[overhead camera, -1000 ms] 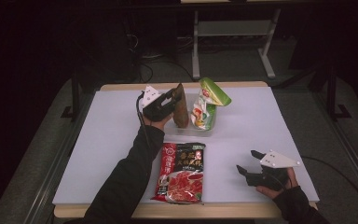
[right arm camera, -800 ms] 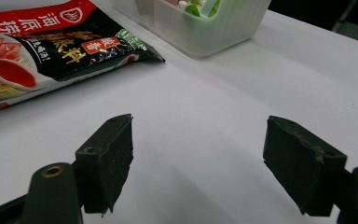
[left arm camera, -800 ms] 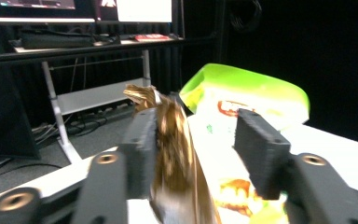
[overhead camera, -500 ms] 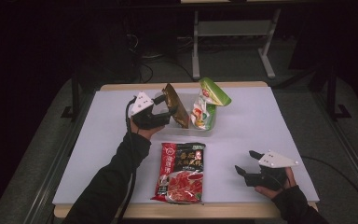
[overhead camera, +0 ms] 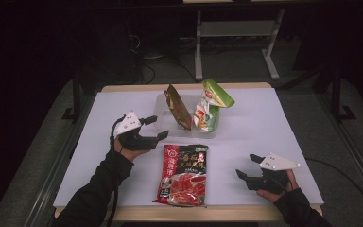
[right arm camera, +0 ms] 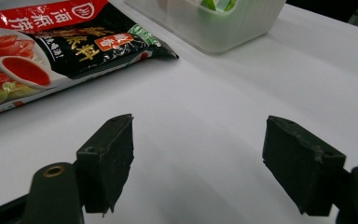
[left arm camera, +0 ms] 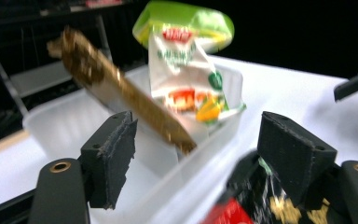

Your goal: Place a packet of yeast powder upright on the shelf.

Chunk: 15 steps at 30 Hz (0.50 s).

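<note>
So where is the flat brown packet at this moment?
In the high view the flat brown packet leans upright in the clear plastic tub at the table's far middle, left of the green-and-white pouch and beyond the open left gripper.

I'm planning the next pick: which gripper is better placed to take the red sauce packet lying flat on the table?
Probably the left gripper: open and empty, right by the packet's top edge beside the tub. The right gripper, also open, sits farther off, bare table between.
</note>
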Motion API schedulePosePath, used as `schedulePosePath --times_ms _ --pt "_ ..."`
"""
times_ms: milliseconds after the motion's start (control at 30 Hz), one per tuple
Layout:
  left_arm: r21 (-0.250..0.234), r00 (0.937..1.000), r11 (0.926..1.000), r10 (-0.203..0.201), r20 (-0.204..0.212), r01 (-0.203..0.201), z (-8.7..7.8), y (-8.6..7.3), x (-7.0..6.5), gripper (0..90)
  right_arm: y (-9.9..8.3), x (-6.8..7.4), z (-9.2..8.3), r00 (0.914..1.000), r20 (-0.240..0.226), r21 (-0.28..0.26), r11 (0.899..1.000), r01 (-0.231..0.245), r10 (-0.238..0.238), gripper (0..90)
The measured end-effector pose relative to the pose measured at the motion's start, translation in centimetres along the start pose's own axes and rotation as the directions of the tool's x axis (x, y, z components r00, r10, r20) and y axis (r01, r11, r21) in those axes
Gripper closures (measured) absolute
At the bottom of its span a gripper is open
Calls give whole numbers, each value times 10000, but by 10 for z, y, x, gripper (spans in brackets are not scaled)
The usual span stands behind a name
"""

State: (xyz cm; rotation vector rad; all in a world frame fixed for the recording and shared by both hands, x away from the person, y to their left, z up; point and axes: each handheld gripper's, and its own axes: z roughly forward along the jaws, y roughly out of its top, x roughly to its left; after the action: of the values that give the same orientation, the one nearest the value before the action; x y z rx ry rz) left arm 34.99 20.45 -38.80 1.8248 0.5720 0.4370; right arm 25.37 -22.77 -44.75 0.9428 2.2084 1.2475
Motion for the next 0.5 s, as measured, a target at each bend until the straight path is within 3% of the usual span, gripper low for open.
schedulePosePath --times_ms 167,233,333,400,467,500 --pt "744 9966 9962 -501 654 452 -9 -15 0 205 1 0 -1 9993 -244 -22 9996 -273 272 257" --pt "970 9923 9924 -849 906 761 -11 -21 -1 196 2 0 -2 9989 -286 -28 9993 -362 361 260" --pt "1556 9851 9820 -1263 1170 1075 -8 -33 -5 172 4 2 0 9975 -470 45 9986 -524 525 263" --pt "2117 9835 9724 -1269 1291 977 -5 -39 -9 172 4 5 2 9956 -727 189 9982 -573 585 267" --pt "2455 9750 9635 -1499 1643 1068 -1 -45 -11 159 6 9 5 9944 -918 300 9983 -495 521 281" --pt "2578 9749 9598 -1559 1590 1115 2 -46 -11 151 7 11 6 9939 -991 336 9984 -459 490 285"
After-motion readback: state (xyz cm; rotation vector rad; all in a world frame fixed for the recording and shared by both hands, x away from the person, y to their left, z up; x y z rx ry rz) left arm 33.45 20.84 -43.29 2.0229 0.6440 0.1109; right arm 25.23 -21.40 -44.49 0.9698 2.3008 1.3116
